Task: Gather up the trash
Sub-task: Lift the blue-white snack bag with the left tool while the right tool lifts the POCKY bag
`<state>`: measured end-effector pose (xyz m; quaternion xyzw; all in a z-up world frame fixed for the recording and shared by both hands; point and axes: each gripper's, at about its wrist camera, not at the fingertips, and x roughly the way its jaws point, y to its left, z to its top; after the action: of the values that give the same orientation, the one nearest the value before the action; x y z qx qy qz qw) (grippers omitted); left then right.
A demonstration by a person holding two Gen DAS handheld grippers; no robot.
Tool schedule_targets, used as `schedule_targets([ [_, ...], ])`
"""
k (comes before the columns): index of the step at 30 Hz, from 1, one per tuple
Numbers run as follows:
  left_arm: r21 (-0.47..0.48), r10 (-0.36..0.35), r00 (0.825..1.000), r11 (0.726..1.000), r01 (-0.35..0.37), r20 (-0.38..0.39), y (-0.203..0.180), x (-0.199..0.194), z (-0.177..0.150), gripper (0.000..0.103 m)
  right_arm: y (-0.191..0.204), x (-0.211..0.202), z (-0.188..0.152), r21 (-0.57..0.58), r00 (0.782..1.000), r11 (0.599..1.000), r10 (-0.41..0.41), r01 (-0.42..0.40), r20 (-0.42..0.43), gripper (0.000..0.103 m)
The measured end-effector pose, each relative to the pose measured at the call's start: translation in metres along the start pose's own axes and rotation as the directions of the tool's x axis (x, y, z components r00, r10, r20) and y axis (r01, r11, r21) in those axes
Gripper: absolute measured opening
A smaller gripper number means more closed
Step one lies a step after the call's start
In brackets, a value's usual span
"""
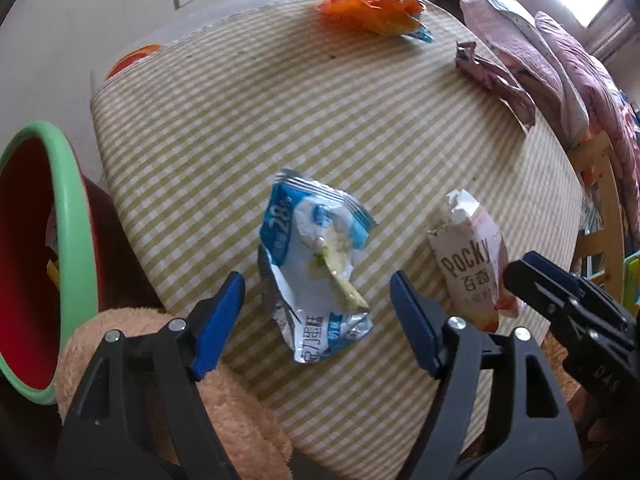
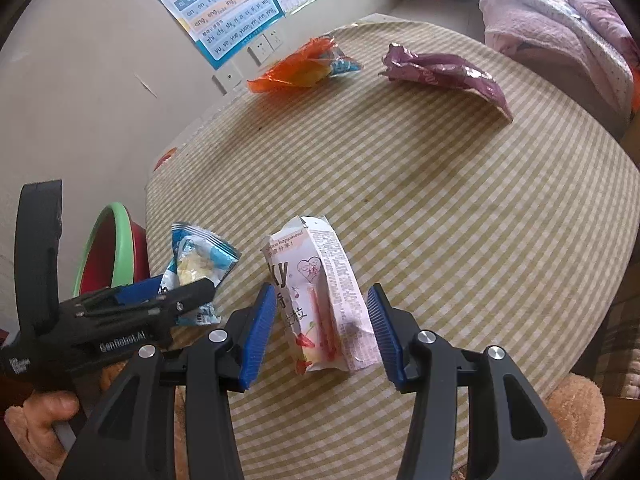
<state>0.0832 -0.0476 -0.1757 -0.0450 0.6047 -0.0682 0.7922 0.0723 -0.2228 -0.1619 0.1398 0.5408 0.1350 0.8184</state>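
Note:
A crumpled blue-and-white snack wrapper (image 1: 316, 264) lies on the checked tablecloth (image 1: 320, 120). My left gripper (image 1: 318, 284) hangs over it, open, one blue pad on each side and neither touching. A torn pink Pocky box (image 2: 320, 300) lies just right of the wrapper. My right gripper (image 2: 320, 292) is open and straddles the box, its pads close to both sides without visibly pressing. An orange wrapper (image 1: 372, 10) and a purple wrapper (image 1: 496, 80) lie at the far side of the table. The red bin with a green rim (image 1: 76, 240) stands low at the left, beside the table's edge.
A person's hand (image 2: 48, 412) in a fuzzy tan sleeve (image 1: 160, 340) holds the left tool. Pink bedding (image 1: 560, 60) and a wooden frame (image 1: 600, 200) border the table's right side. A wall with sockets and posters (image 2: 224, 8) stands behind.

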Motion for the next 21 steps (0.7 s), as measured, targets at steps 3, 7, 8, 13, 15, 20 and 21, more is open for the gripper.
schedule_targets([
  [3, -0.006, 0.008, 1.000, 1.000, -0.008, -0.016, 0.002, 0.005, 0.000, 0.041, 0.002, 0.005, 0.001, 0.001, 1.000, 1.000, 0.015, -0.015, -0.010, 0.047],
  [7, 0.000, -0.026, 1.000, 1.000, 0.026, 0.004, 0.001, 0.003, -0.001, 0.035, 0.005, 0.014, 0.003, -0.002, 1.000, 1.000, 0.005, -0.005, -0.025, 0.051],
  [8, 0.010, -0.028, 1.000, 1.000, 0.028, 0.009, -0.001, 0.002, -0.001, 0.035, 0.005, 0.014, 0.003, -0.001, 1.000, 1.000, 0.009, -0.010, -0.023, 0.051],
  [13, 0.027, -0.016, 0.999, 1.000, 0.015, 0.037, -0.008, -0.002, 0.000, 0.034, 0.005, 0.020, 0.002, -0.012, 0.999, 1.000, 0.004, -0.004, -0.038, 0.055],
  [15, 0.025, -0.021, 0.999, 0.999, 0.020, 0.043, -0.008, -0.002, 0.001, 0.034, 0.004, 0.024, 0.000, -0.009, 0.998, 1.000, -0.003, 0.002, -0.058, 0.055],
  [20, 0.031, -0.018, 0.999, 0.999, 0.016, 0.048, -0.010, -0.002, 0.000, 0.034, 0.013, 0.022, -0.005, -0.043, 0.999, 0.999, -0.010, 0.008, -0.045, 0.042],
  [21, 0.032, -0.018, 0.998, 0.999, 0.017, 0.052, -0.010, -0.003, 0.000, 0.034, 0.015, 0.019, -0.005, -0.048, 0.999, 0.999, -0.010, 0.008, -0.032, 0.041],
])
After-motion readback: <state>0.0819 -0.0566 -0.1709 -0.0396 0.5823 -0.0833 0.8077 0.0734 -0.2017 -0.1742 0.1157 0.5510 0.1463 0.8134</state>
